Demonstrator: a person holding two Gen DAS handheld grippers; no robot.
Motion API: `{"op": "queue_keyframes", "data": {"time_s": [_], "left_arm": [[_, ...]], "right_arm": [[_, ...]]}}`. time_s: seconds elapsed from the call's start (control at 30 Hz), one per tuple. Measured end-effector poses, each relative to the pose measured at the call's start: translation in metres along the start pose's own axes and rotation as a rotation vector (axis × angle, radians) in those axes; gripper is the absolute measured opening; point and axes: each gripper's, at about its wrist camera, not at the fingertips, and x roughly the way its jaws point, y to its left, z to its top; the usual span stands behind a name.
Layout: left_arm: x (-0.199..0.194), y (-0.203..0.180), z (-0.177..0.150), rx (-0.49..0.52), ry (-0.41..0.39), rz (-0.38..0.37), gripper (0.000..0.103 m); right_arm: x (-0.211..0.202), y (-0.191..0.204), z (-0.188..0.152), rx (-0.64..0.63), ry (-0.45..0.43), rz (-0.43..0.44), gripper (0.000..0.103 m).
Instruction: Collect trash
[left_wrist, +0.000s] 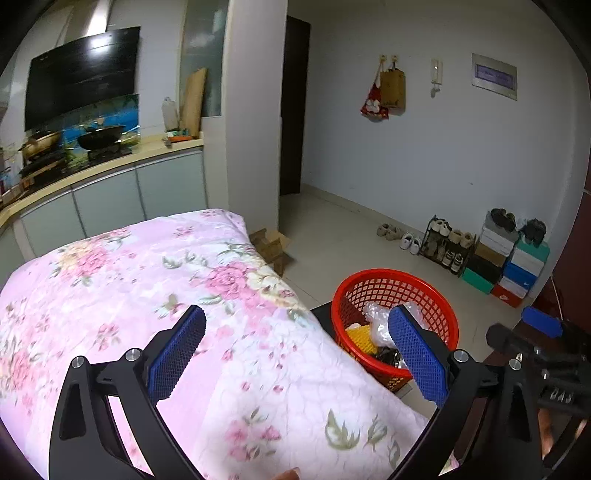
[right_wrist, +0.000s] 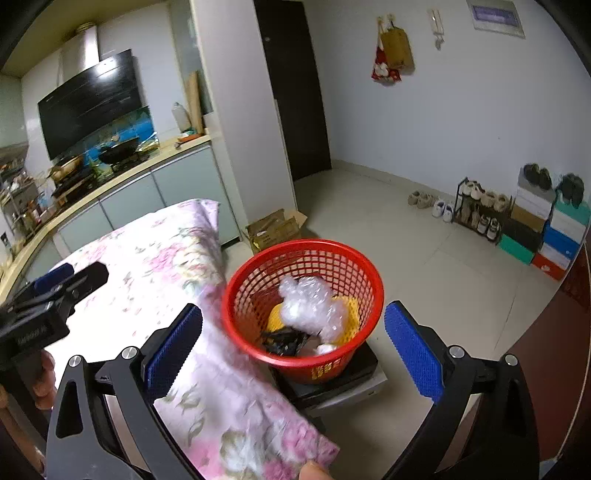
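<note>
Grippers: my left gripper (left_wrist: 297, 345) and right gripper (right_wrist: 293, 339) both gape wide, nothing between the blue pads.
Trash: crumpled clear bubble wrap (right_wrist: 312, 306) lies in the red plastic mesh basket (right_wrist: 240, 295), beyond my right fingertips.
Surroundings: pink floral quilt (left_wrist: 147, 280) beside the basket.
Right view only: basket sits on a dark flat box (right_wrist: 354, 373).

The right gripper (right_wrist: 293, 341) stands wide open with nothing between its blue pads (right_wrist: 413, 350), above a red mesh basket (right_wrist: 255, 291) holding crumpled bubble wrap (right_wrist: 314, 306), a yellow item and black scraps, just right of a floral cloth (right_wrist: 192, 295)
</note>
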Motion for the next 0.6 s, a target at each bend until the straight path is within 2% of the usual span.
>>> {"op": "queue_keyframes", "data": {"time_s": [0.17, 0.4, 0.6], "left_arm": [[-0.02, 0.001, -0.01, -0.004, -0.014, 0.08, 0.096], [-0.051, 0.005, -0.025, -0.007, -0.048, 0.127, 0.096], [-0.068, 0.007, -0.038, -0.015, -0.038, 0.155, 0.096]], "right_arm": [[-0.014, 0.012, -0.014, -0.014, -0.009, -0.002, 0.096], [-0.029, 0.024, -0.031, -0.047, -0.019, 0.005, 0.096], [-0.04, 0.036, -0.04, -0.072, -0.025, 0.044, 0.096]]}}
